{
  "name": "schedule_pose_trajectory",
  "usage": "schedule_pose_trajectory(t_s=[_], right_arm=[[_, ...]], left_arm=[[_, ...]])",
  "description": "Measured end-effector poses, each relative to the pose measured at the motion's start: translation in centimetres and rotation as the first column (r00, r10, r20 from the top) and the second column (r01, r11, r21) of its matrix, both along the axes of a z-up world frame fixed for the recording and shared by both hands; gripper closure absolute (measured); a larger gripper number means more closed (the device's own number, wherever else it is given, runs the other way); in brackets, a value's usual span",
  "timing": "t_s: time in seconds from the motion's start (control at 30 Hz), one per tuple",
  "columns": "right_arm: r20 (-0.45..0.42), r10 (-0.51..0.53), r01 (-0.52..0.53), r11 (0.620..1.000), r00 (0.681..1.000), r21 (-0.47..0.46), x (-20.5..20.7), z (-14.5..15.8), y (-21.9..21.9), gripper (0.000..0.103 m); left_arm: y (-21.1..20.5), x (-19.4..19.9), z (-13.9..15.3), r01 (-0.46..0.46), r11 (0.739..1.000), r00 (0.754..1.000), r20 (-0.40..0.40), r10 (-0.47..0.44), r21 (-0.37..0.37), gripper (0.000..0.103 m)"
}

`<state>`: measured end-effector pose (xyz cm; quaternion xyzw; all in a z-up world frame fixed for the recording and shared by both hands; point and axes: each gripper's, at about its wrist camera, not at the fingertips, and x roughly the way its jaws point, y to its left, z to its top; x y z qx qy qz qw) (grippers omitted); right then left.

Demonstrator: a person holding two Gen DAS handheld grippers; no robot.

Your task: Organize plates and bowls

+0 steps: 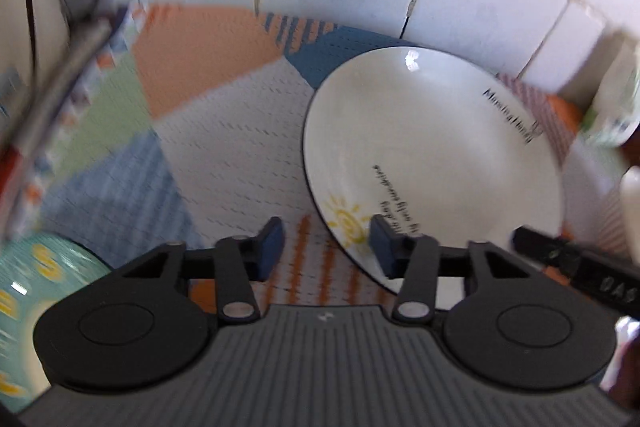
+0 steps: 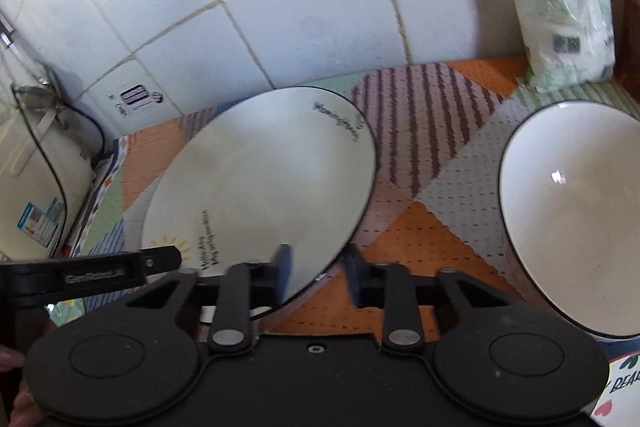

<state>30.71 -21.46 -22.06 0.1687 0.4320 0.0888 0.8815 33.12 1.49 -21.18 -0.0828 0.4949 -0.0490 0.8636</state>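
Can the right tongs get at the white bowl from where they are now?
Probably yes: the white bowl stands just right of the right tongs, nothing between, but they straddle the plate's edge.

Both hand-held grippers pointed steeply downward, side by side. The left hand-held gripper (image 1: 326, 247) had its blue pads (image 1: 272, 245) partly apart, with nothing pressed between them. The right hand-held gripper (image 2: 318, 269) had its jaws drawn close together around a plate's (image 2: 260, 167) near rim.
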Motion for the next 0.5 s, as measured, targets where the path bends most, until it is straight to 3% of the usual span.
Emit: schedule_pose_trajectory(t_s=[0.07,0.13,0.2,0.3,0.43,0.5], right_arm=[[-0.004,-0.003,0.003,1.0,1.0,0.02,0.1,-0.1,-0.3,0.08],[-0.001,0.002,-0.002,1.0,1.0,0.015,0.2,-0.2,-0.3,0.08],[0.005,-0.006,0.006,1.0,1.0,0.029,0.4,-0.5,-0.4,0.08],[0.013,-0.018,0.017,0.998,1.0,0.054,0.5,-0.8,-0.7,0.08],[0.03,0.057,-0.057,0.998,0.998,0.0,0.2,0.1,-0.3,0.079],[0.022,0.054,-0.055,0.998,0.998,0.04,-0.1,0.4,-0.9,0.079]], left_arm=[[0.2,0.1,-0.1,0.002,0.999,1.0,-0.008,-0.002,-0.049,0.072],[-0.6,0.2,0.0,0.039,0.999,0.999,0.009,-0.039,-0.02,0.079],[-1.5,0.0,-0.1,0.059,0.998,0.998,0.032,-0.06,0.032,0.078],[-1.4,0.0,0.0,0.047,0.999,0.999,0.024,-0.048,0.023,0.079],[-1.1,-0.2,1.2,0.076,0.996,0.997,-0.026,-0.075,0.037,0.079],[-1.2,-1.1,2.1,0.113,0.992,0.994,-0.022,-0.111,0.057,0.079]])
